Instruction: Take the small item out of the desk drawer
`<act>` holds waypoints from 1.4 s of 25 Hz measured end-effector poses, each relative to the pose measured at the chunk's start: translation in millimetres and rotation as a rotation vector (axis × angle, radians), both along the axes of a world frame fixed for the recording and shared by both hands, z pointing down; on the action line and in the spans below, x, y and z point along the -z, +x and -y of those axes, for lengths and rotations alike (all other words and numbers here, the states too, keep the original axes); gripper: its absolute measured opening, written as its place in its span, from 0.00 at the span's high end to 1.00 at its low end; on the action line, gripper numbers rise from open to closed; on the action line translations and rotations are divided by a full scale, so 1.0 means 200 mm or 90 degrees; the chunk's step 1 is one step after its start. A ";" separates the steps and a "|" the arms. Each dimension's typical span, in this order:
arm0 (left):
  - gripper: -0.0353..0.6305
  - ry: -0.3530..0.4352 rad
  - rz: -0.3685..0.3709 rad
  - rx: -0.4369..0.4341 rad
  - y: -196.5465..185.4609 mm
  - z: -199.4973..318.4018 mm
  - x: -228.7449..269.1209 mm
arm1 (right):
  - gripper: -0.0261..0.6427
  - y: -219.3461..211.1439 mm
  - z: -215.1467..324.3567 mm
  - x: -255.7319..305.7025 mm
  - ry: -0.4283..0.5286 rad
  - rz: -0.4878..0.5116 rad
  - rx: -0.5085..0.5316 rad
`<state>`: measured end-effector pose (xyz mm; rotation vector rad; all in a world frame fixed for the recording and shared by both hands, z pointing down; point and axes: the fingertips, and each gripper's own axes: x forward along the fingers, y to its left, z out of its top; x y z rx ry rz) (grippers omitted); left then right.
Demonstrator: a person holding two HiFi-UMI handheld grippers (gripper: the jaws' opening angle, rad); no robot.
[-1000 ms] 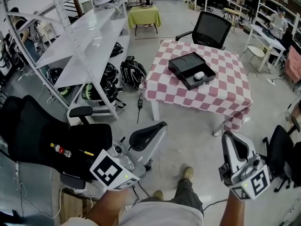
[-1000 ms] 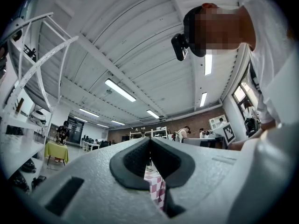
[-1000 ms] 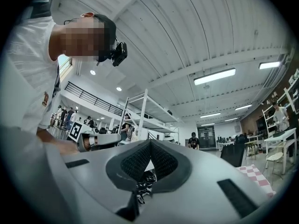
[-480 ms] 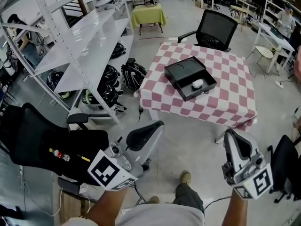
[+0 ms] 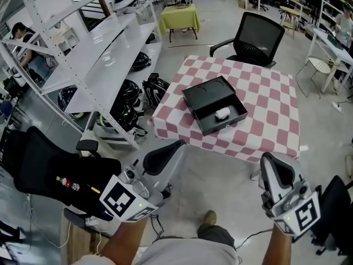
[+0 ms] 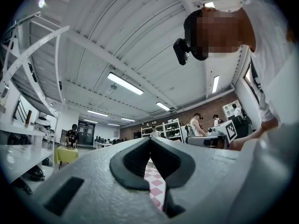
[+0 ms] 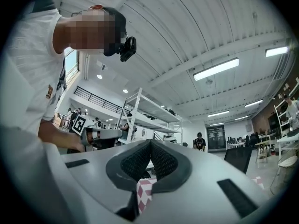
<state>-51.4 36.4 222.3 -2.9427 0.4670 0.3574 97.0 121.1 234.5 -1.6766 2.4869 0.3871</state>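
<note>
Both grippers are held low in front of the person, well apart from the worktop [image 5: 265, 123]. Left gripper [image 5: 165, 154]: jaws together, nothing between them. Right gripper [image 5: 274, 169]: jaws together too, empty.

Change over the last second: the checked worktop now sits nearer and lower in the head view, and both grippers have come along level. The person looks to be walking up to it. This is still the approach, with no contact yet.

A black drawer unit [image 5: 208, 95] lies on the cloth with its drawer [image 5: 225, 127] already pulled out. The small white item [image 5: 221, 114] lies inside, untouched. Likely next: close the remaining gap, then part one pair of jaws before reaching in.
</note>
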 end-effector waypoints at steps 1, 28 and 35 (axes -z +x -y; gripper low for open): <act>0.93 0.001 0.002 0.004 0.05 0.02 0.00 | 0.94 0.05 0.02 0.00 0.000 -0.001 0.005; 0.92 0.000 0.011 0.066 0.35 0.47 0.00 | 0.94 0.40 0.55 -0.05 -0.032 -0.031 0.069; 0.93 0.006 0.004 0.066 0.41 0.76 0.00 | 0.94 0.44 0.87 -0.04 -0.040 -0.051 0.077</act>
